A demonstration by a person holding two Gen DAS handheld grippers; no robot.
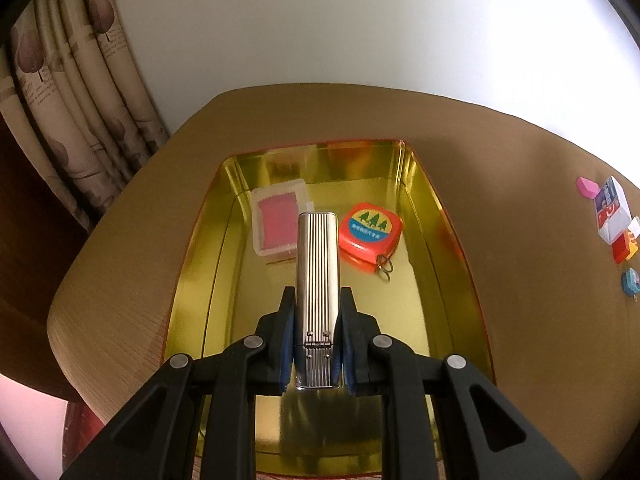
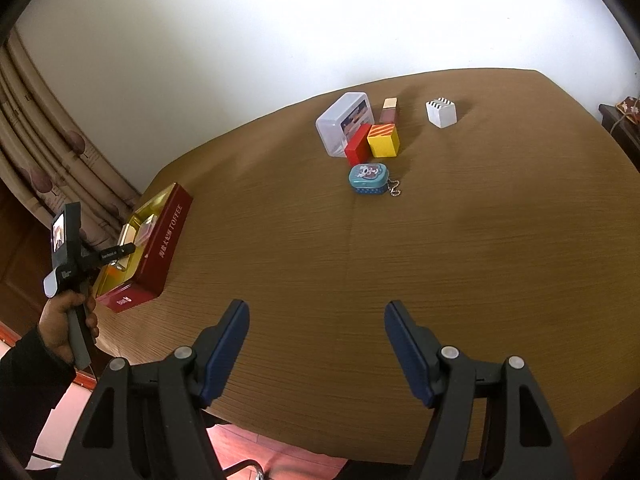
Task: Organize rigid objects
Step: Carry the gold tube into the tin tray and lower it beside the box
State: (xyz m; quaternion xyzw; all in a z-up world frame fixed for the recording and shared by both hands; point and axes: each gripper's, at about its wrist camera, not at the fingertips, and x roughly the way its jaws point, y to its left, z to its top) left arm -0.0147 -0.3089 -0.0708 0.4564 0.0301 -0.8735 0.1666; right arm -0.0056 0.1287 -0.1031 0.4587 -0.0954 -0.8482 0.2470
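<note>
My left gripper (image 1: 317,300) is shut on a ribbed silver metal case (image 1: 318,280) and holds it over the gold inside of a red toffee tin (image 1: 432,264). In the tin lie a clear box with a pink insert (image 1: 278,222) and an orange tape measure (image 1: 370,236). My right gripper (image 2: 317,312) is open and empty above the brown table. Farther off on the table sit a clear plastic box (image 2: 340,122), a red block (image 2: 357,145), a yellow block (image 2: 383,140), a white cube (image 2: 441,112), a small brown and cream block (image 2: 388,110) and a teal keychain tin (image 2: 368,178).
The red tin (image 2: 160,248) stands at the table's left edge, with the left gripper (image 2: 120,254) and the hand holding it above it. A patterned curtain (image 1: 80,100) hangs behind the left side. A white wall backs the table (image 2: 440,260). A dark cabinet (image 2: 620,120) stands at far right.
</note>
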